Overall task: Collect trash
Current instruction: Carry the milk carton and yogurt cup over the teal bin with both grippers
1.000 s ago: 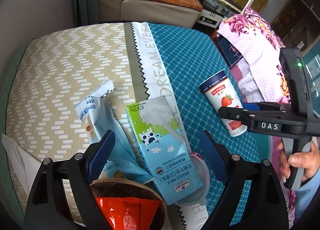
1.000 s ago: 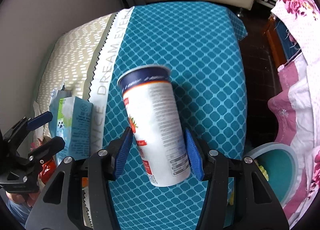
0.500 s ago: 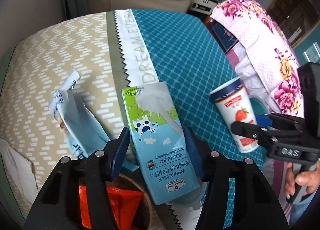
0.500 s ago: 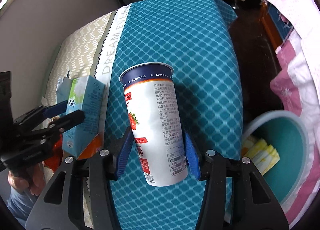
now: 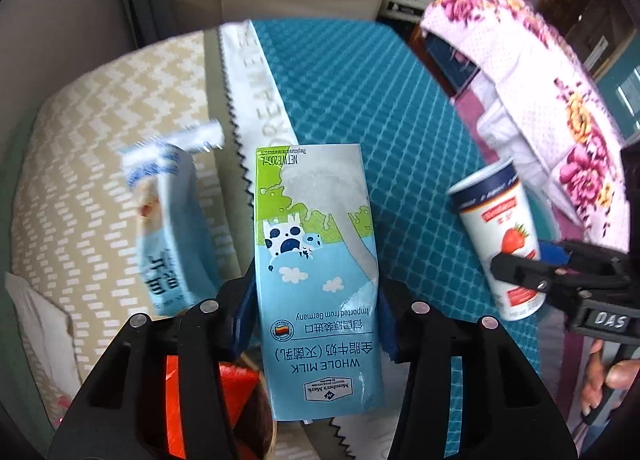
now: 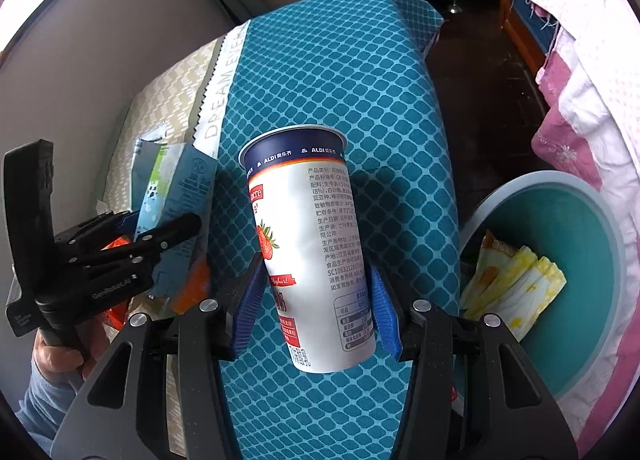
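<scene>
The left gripper (image 5: 314, 310), jaws just closing, clamps the "WHOLE MILK" carton (image 5: 316, 268). The right gripper (image 6: 316, 306) clamps the ALDI strawberry yoghurt cup (image 6: 308, 244); the teal bin (image 6: 600, 260) at 3 o'clock holds what are probably wrappers.

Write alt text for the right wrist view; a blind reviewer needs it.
The right tongs grip a strawberry yogurt cup above a teal diamond-patterned cloth. At right, a teal bin holds yellow wrappers; at left, the left tongs hold a milk carton.
</scene>
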The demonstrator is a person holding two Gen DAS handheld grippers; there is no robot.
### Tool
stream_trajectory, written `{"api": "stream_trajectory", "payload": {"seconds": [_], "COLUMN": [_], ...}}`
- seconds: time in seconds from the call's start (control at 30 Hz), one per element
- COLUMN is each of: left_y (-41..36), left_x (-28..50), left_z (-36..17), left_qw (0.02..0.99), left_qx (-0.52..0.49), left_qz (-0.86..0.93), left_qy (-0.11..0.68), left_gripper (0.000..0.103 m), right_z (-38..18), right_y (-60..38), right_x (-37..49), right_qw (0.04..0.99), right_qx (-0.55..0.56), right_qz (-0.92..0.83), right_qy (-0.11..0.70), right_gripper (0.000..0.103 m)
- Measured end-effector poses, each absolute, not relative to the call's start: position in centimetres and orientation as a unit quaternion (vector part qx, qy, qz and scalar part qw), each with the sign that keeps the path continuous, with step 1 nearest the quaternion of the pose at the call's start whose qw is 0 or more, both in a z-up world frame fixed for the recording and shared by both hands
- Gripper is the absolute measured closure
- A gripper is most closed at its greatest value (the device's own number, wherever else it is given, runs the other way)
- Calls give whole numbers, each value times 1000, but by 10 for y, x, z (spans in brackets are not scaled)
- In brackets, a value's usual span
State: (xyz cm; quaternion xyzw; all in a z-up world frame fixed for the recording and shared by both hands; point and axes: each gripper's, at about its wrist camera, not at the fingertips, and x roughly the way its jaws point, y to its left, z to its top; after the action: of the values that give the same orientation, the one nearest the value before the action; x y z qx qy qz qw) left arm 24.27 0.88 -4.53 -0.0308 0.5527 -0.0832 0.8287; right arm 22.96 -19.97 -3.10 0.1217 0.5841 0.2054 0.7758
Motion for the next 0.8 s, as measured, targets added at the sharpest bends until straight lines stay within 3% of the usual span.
{"api": "stream_trajectory", "payload": {"seconds": [0.37,0.8], "left_y": [-6,-81], "left_x": [208,165], "left_z": [7,6], "left_qw": [851,841], "left_qx": [-33,3], "left_qz": [-104,-161], "left_qy": [514,516], "left_gripper": [53,53], "right_z": [-5,15], "right_y": [-215,-273], "right_x": [200,143], "right_qw": [792,816], "right_qx": [146,178], "right_qz": [211,170], "right_qy": [555,524], "right_gripper": [55,55]}}
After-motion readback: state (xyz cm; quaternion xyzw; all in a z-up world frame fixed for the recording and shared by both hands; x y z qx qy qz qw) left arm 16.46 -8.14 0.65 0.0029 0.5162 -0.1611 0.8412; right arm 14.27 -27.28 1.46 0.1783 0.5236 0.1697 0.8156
